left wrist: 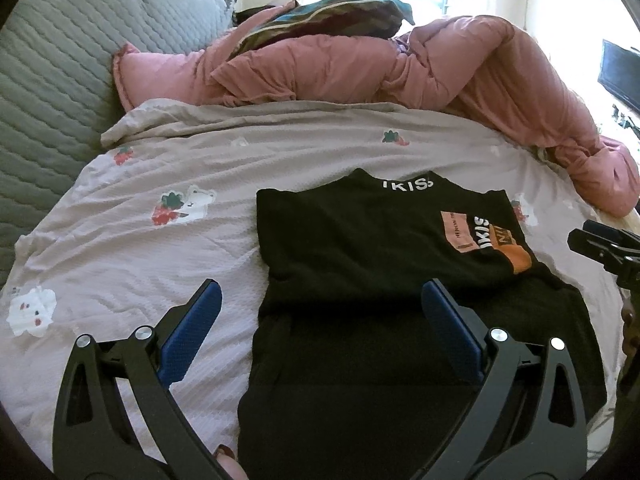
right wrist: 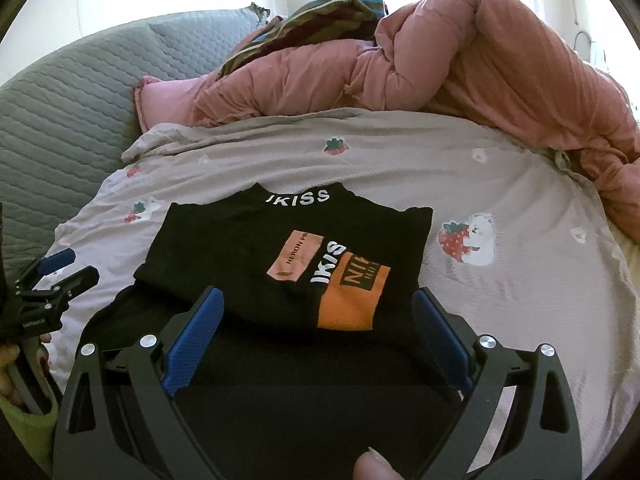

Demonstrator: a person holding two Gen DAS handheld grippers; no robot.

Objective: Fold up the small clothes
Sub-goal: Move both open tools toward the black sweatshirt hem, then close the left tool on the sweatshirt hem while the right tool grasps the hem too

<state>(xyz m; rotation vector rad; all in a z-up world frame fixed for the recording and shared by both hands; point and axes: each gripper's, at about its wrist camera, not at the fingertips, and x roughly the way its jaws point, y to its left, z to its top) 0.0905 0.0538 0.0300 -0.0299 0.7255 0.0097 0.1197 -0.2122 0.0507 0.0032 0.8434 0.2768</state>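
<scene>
Black top [left wrist: 360, 248] lies flat on the pale printed bedsheet [left wrist: 160, 264], collar at the far end, hem toward the cameras. Its right part is folded over, so the chest print is cut: "IKISS" on the collar reads whole only in the right wrist view [right wrist: 298, 197].

Left gripper [left wrist: 322, 300]: jaws spread wide, holding nothing. It hovers above the near-left part of the top; left finger over bare sheet, right finger over black fabric. Whether the tips touch the cloth, can't tell.

Right gripper [right wrist: 316, 306]: jaws also wide apart, nothing held, above the near middle of the top, just short of the orange patch [right wrist: 352, 300].

Counts: one black top, two grippers, one pink duvet [left wrist: 460, 64] bunched at the far side, one pink pillow [left wrist: 160, 76], one striped multicolour cloth [left wrist: 320, 16] on top of it, one grey quilted cover [left wrist: 52, 92] far left.

Hard to make out: the near hem of the top sits in shadow behind the gripper bodies. Small text on the pink label is partly legible ("HERON PR…"). Window area is blown out.
</scene>
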